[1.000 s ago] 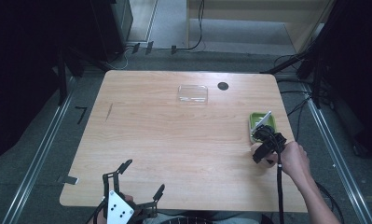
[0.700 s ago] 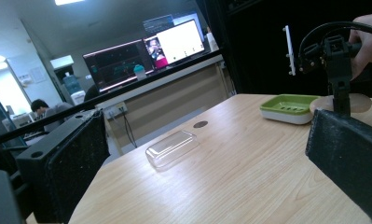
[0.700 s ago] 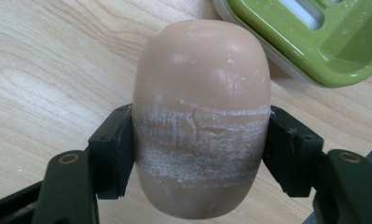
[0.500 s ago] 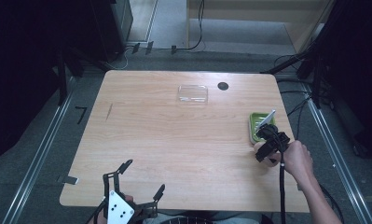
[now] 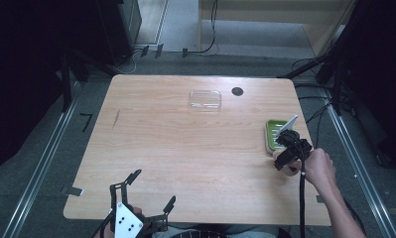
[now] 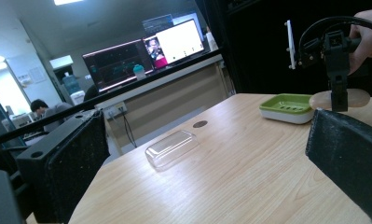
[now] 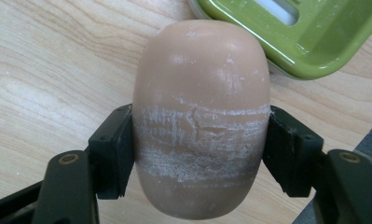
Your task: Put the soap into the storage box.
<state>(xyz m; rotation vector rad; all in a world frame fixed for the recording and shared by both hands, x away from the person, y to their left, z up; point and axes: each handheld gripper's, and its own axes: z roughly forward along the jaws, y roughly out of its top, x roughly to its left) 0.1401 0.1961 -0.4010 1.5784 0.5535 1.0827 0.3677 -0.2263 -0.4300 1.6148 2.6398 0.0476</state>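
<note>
While your right gripper [image 7: 200,163] clamps a tan oval bar of soap [image 7: 201,112] by its long sides, the soap hangs just above the wooden bench [image 5: 185,148], beside the near corner of the green soap dish [image 5: 274,135] at the bench's right edge. Your jaws press flat against the bar, nearly as closed as they get. Your left gripper [image 5: 148,191] waits at the near edge, jaws spread wide and holding nothing. A clear plastic lid [image 5: 205,99] lies at the far side, well apart from both.

Pinkish oval soap [image 7: 200,116], scuffed white
</note>
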